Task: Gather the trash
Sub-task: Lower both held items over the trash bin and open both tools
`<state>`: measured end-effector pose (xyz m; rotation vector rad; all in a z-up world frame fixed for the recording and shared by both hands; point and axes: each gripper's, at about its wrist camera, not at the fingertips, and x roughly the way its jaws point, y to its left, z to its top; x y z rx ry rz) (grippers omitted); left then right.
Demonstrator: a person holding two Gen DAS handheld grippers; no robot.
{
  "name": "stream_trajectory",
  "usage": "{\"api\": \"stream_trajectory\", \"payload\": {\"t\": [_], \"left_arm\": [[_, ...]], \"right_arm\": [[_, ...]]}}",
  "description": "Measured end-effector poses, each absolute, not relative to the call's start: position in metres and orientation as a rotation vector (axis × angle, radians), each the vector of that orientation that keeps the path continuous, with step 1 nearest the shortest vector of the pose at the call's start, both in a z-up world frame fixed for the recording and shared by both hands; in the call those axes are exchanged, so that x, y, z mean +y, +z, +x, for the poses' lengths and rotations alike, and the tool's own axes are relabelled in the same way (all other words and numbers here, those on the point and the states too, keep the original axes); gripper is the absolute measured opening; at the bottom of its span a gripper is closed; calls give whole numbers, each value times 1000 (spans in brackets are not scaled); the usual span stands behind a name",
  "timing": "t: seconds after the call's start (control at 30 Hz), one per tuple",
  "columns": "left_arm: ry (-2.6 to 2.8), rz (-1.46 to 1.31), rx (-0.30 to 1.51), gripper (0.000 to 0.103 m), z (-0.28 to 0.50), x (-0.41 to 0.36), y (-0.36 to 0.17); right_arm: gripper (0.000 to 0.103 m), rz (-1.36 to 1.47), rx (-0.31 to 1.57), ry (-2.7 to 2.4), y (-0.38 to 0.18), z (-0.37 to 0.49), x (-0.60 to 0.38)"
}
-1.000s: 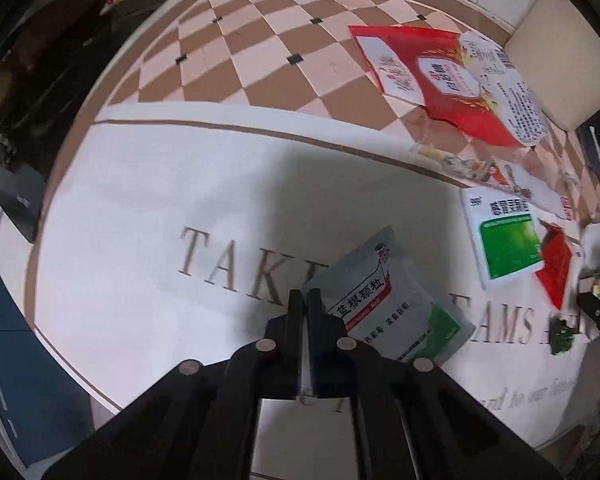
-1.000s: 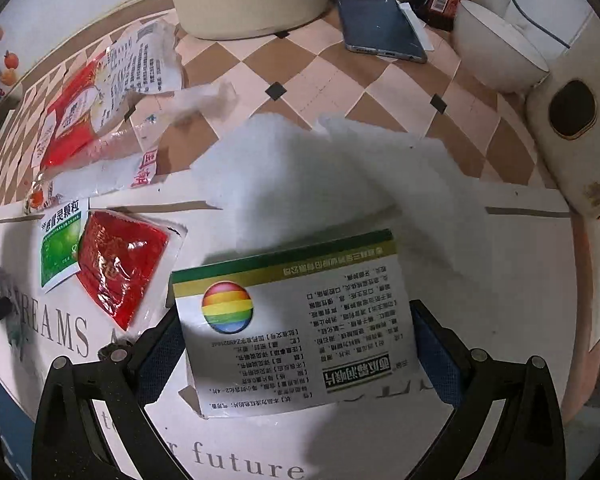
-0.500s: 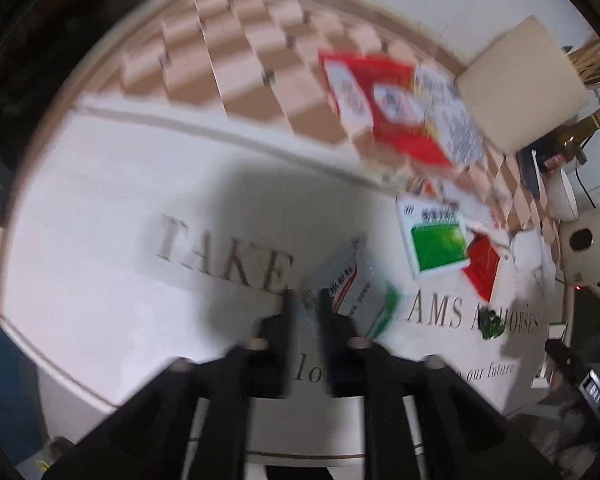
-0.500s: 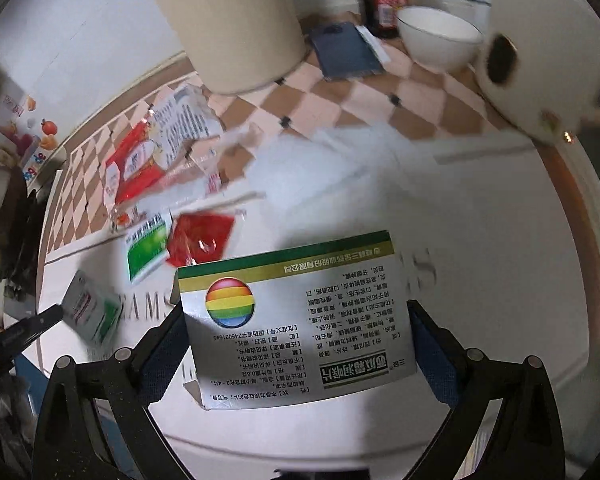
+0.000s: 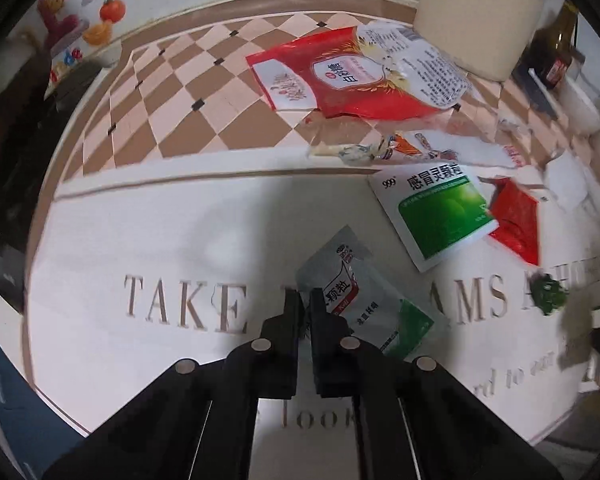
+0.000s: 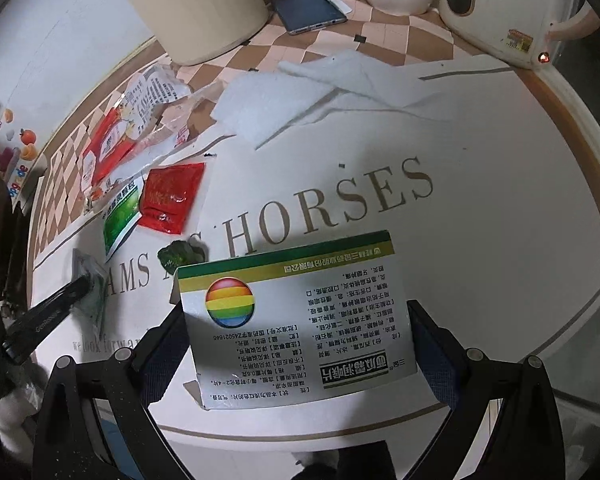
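Right now we have two pieces of trash in hand. The grey sachet (image 5: 356, 296) is pinched by its near corner in the closed jaws of the left gripper (image 5: 305, 312), the rest of it fanning out ahead and to the right of the jaws. The medicine box (image 6: 296, 320) sits flat between the jaws of the right gripper (image 6: 296, 332), which clamp it by its side edges. Beyond the left jaws the green-and-white sachet (image 5: 436, 212), the small red packet (image 5: 516, 224) and the big red bag (image 5: 340, 76) lie on the desk (image 5: 140, 220), with the beige bin (image 5: 480, 12) farthest off. We'd keep both grips firm — the sachet hold looks thin — and carry them above the litter.
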<state>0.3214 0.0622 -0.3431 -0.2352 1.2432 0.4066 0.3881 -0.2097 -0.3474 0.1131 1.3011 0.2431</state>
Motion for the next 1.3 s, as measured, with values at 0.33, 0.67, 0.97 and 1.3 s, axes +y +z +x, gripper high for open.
{"api": "stream_trajectory", "payload": {"t": [0.33, 0.67, 0.97, 1.3], "left_arm": [[326, -273, 1086, 0, 198, 62, -276], [240, -368, 1306, 0, 79, 42, -396], [223, -487, 1582, 0, 66, 34, -687], [199, -396, 1715, 59, 57, 17, -820]], "right_arm": [[101, 154, 1235, 317, -319, 326, -213], [101, 178, 1383, 291, -405, 143, -233], [101, 141, 1597, 255, -679, 91, -222], [103, -66, 1667, 339, -860, 80, -187]]}}
